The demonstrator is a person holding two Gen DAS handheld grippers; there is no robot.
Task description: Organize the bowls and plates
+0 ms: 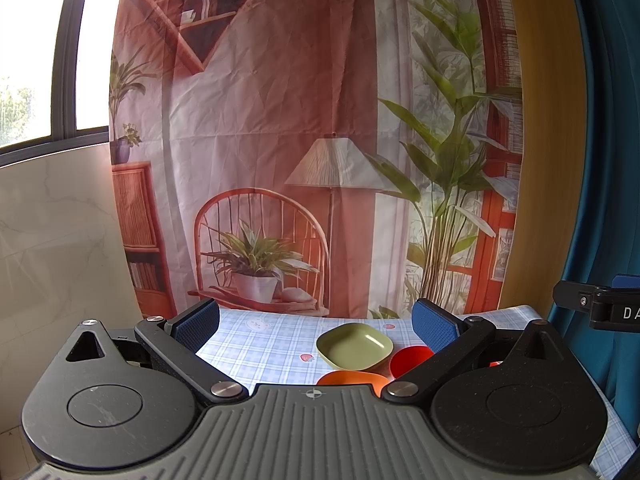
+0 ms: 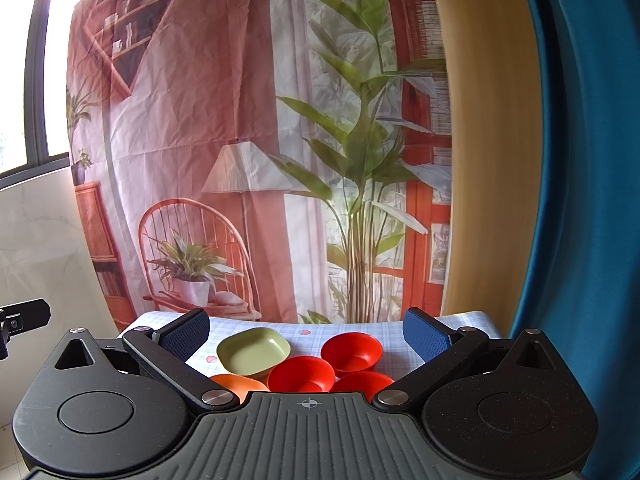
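Nearest to the right wrist camera, the right gripper [image 2: 306, 334] stands with its jaws wide apart and holds nothing. It hangs above the near edge of the bench [image 2: 400, 332], not touching any dish. The left gripper [image 1: 316, 326] is also spread wide and empty, a little to the left of the dishes.

The green plate [image 2: 253, 350] serves as landmark. It lies flat on the checked cloth, on the far left of the group. Just in front of it lies an orange plate [image 2: 236, 385], half hidden by the gripper body. To the right of the green plate sit three red bowls: one far red bowl [image 2: 351, 351], one middle red bowl [image 2: 301, 374] which seems to touch the green plate's rim, and one near red bowl [image 2: 362, 381].

No dish appears stacked yet, so the task seems to be at its beginning. To do the step well, each gripper should probably come down over one rim, one finger inside and one outside, and close gently, because such light dishes can slide or tip.
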